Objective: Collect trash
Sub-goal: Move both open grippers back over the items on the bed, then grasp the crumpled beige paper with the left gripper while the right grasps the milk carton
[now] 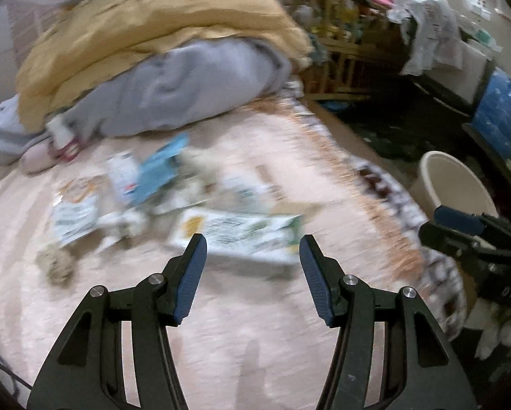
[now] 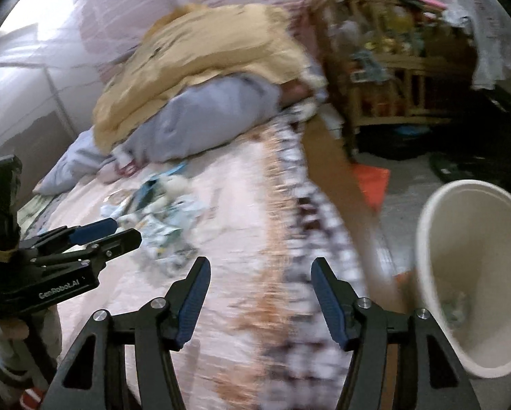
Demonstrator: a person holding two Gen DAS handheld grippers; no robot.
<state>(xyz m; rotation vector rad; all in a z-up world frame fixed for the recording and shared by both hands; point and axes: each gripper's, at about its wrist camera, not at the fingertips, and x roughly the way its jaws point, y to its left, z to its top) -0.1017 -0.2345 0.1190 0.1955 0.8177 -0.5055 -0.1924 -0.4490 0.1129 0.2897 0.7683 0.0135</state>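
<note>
Blurred trash lies scattered on the pink bedspread (image 1: pixel 221 307): a flat green-and-white carton (image 1: pixel 242 235), a blue wrapper (image 1: pixel 160 171), a white packet (image 1: pixel 72 218) and a crumpled brown ball (image 1: pixel 55 263). My left gripper (image 1: pixel 253 242) hovers open just short of the carton, with nothing between its pads. My right gripper (image 2: pixel 261 263) is open and empty over the bed's patterned edge. A cream waste bin (image 2: pixel 474 266) stands on the floor to its right, with a small scrap (image 2: pixel 455 307) at the bottom. The trash pile (image 2: pixel 160 218) shows far left, beside the left gripper (image 2: pixel 119 230).
A yellow blanket (image 1: pixel 160 24) over grey bedding (image 1: pixel 173 92) is heaped at the back of the bed. Beyond the bed's right edge are a wooden rack (image 2: pixel 392 68) full of items, dark floor clutter and an orange sheet (image 2: pixel 371 181). The bin (image 1: pixel 457 184) stands close to the bedside.
</note>
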